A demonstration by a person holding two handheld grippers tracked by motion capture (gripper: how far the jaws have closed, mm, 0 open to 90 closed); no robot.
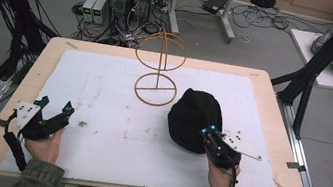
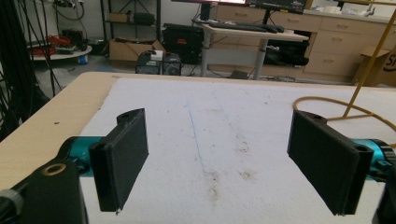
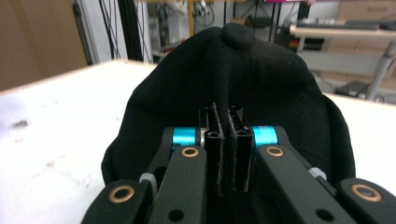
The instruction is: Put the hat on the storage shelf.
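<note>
On the white foam-covered table (image 1: 103,93), the black fabric cap (image 1: 193,118) is pinched by the clamped right gripper (image 1: 209,130) beside the yellow wire hat stand (image 1: 158,67), hanging judged outstanding, while the left gripper (image 1: 55,109) is held open, empty.

Dim, even overhead light leaves the white mat (image 1: 115,116) a dull grey in the soft, grainy high view, with faint shadows and no glare, while the black cap (image 3: 261,88) swallows detail in the right gripper view and the background at 12 o'clock blurs.
</note>
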